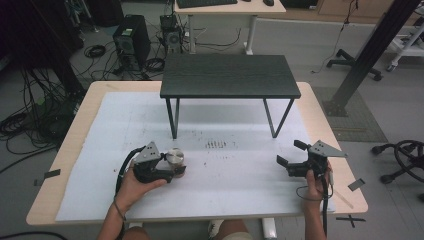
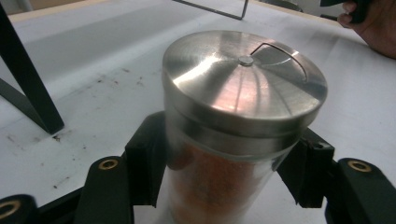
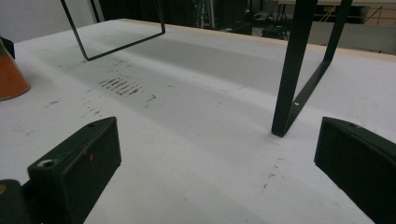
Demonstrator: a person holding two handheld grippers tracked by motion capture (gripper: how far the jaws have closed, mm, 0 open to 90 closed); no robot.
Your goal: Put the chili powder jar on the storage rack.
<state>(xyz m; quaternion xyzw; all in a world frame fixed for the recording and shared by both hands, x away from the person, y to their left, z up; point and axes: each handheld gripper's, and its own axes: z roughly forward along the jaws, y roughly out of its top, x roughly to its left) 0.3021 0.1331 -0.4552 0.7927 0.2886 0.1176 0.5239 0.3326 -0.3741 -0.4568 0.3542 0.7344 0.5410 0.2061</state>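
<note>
A glass jar [image 1: 175, 157] with a brushed metal lid and orange contents stands on the white sheet at the left of the table. My left gripper [image 1: 173, 169] is shut on it: in the left gripper view the two black pads [image 2: 145, 163] press the sides of the jar [image 2: 243, 88] just under the lid. At the right of the table my right gripper [image 1: 291, 153] is open, and nothing lies between its jaws. In the right gripper view its gripper [image 3: 217, 154] hovers low over bare sheet, with the jar [image 3: 9, 74] at the far left edge.
A small black table [image 1: 230, 75] on thin metal legs stands at the back middle of the white sheet [image 1: 225, 185]; one leg [image 3: 292, 70] is close ahead of the right gripper. Dark smudges [image 1: 220, 144] mark the sheet's centre. Computers and cables lie on the floor beyond.
</note>
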